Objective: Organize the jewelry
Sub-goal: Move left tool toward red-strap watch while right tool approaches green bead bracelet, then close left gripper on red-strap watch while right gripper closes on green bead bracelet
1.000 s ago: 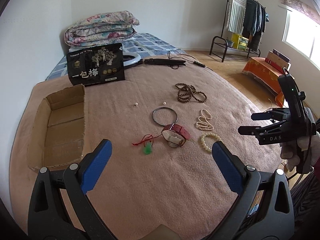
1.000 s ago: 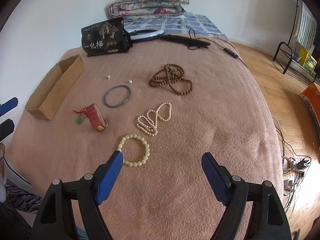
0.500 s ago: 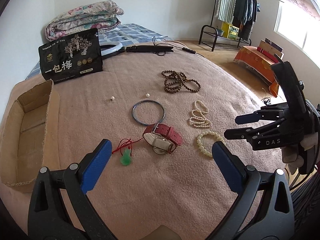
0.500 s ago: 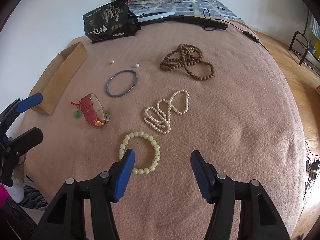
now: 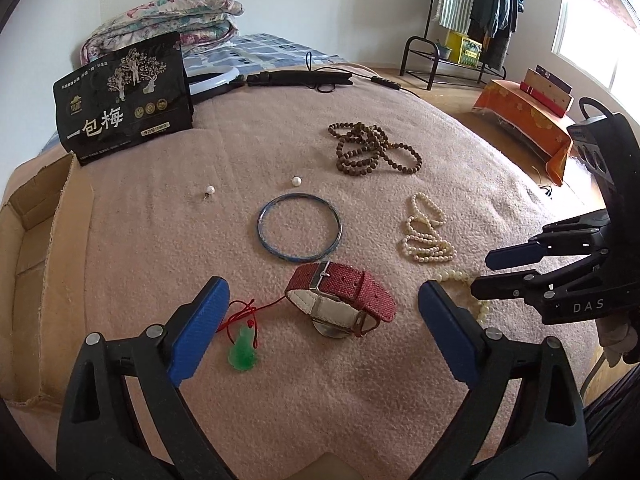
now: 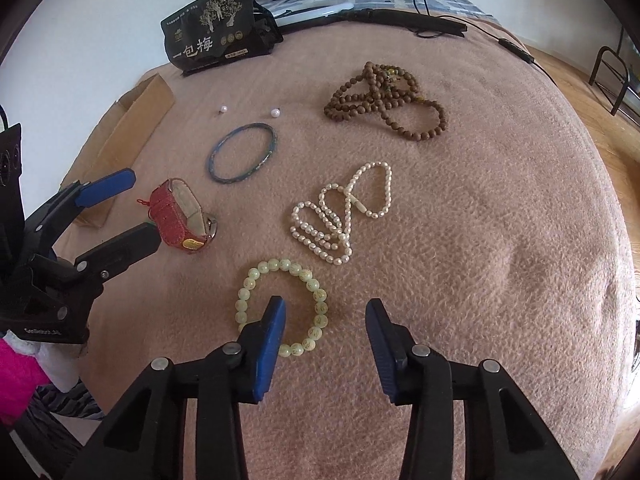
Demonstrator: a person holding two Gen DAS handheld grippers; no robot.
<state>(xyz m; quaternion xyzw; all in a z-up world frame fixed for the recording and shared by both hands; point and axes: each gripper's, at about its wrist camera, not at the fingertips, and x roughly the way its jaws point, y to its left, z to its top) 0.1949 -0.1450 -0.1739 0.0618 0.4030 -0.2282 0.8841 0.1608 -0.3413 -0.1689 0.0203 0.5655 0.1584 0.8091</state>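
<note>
Jewelry lies on a pink blanket (image 5: 328, 392). My left gripper (image 5: 320, 328) is open, straddling a red-strap watch (image 5: 340, 300) and a green pendant on red cord (image 5: 242, 350). My right gripper (image 6: 325, 324) is open, its left finger inside a pale green bead bracelet (image 6: 282, 306), its right finger outside. Beyond lie a white pearl necklace (image 6: 340, 216), a blue bangle (image 6: 242, 152), brown prayer beads (image 6: 384, 100) and two loose pearls (image 6: 274, 113). A cardboard box (image 5: 28, 264) sits at the left.
A black snack bag (image 5: 124, 96) stands at the back left. A black rod with cable (image 5: 300, 77) and a white ring light (image 5: 212, 82) lie behind. Folded quilts (image 5: 168, 16) are on the bed. A clothes rack (image 5: 476, 12) stands on the floor at the right.
Both grippers have moved forward and down toward the blanket. The right gripper has narrowed its opening and now straddles the green bracelet's near side. The left gripper has closed in on the watch.
</note>
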